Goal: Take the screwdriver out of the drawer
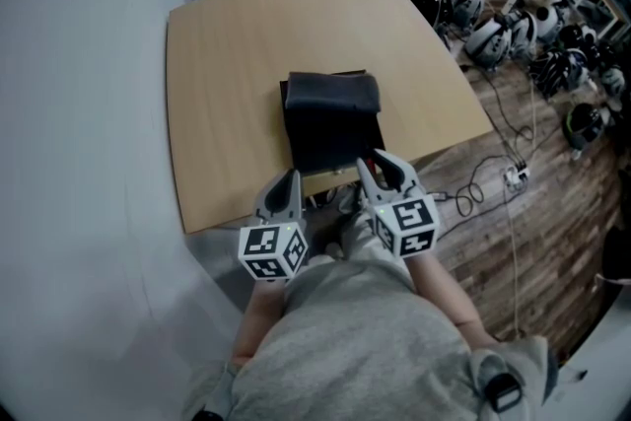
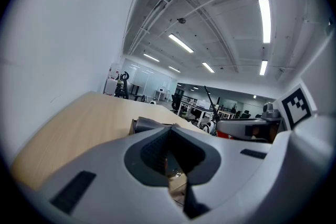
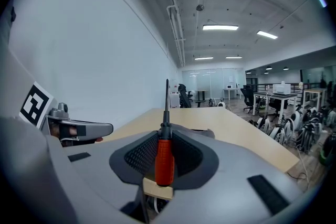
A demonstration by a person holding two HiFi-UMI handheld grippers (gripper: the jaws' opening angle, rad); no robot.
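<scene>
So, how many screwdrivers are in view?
1: the red-handled screwdriver, upright between the fingers of the right gripper. Others may hide inside the black box on the table.

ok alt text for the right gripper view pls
The right tongs grip a red-handled screwdriver, its shaft pointing up. Beyond are a wooden table, the left tongs at the left, and a white wall.

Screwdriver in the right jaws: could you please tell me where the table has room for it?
The table is bare left of the black drawer box, beyond it to the far edge, and on its right. The near edge is crowded: the box, the left gripper and the right gripper with the screwdriver gather there.
</scene>
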